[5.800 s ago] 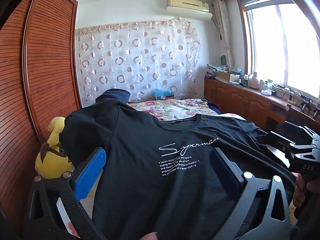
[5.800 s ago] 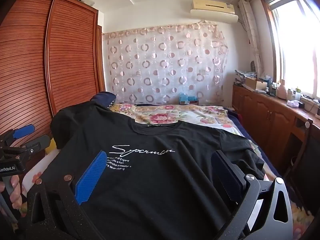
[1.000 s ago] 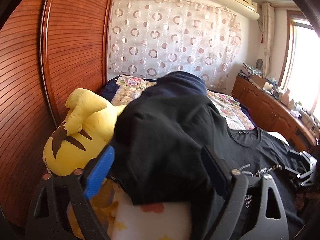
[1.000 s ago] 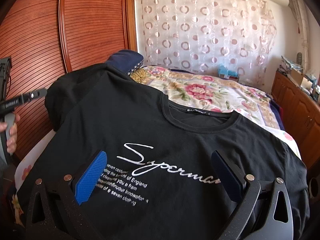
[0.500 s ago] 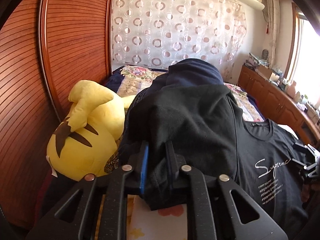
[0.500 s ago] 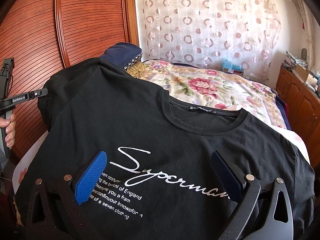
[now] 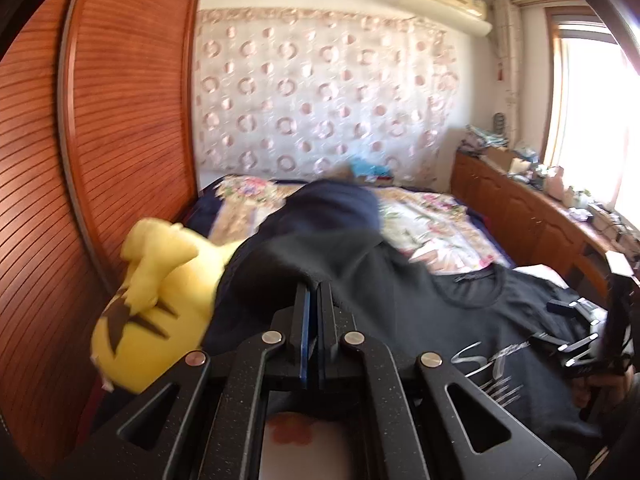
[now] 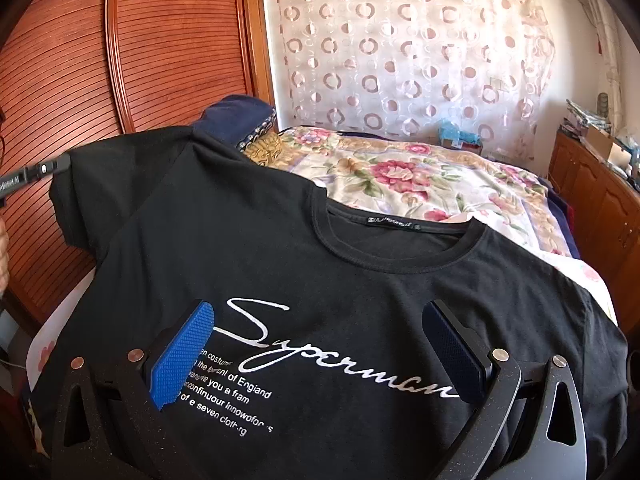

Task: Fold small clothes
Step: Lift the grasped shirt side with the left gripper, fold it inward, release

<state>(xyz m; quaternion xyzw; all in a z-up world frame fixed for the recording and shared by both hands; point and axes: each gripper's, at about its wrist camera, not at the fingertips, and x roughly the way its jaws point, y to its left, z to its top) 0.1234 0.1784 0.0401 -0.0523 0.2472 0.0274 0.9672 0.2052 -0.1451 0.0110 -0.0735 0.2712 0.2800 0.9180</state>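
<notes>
A black T-shirt (image 8: 360, 280) with white "Superman" lettering lies face up on the bed. My left gripper (image 7: 314, 290) is shut on the edge of the shirt's left sleeve (image 7: 280, 268), which is bunched and lifted in front of the fingers. From the right wrist view the left gripper (image 8: 60, 165) shows at the far left, its tip at the raised sleeve (image 8: 120, 176). My right gripper (image 8: 318, 316) hovers open over the shirt's chest print with only flat fabric below its blue pads (image 8: 184, 352).
A yellow plush toy (image 7: 152, 304) sits left of the sleeve against the wooden wardrobe (image 7: 120, 120). A dark blue pillow (image 8: 236, 114) lies behind the shirt on the floral bedspread (image 8: 420, 176). Wooden cabinets (image 7: 520, 216) line the right side.
The left jaws went from wide open around the sleeve to shut on it, then rose with the fabric. The right gripper stayed open over the print.
</notes>
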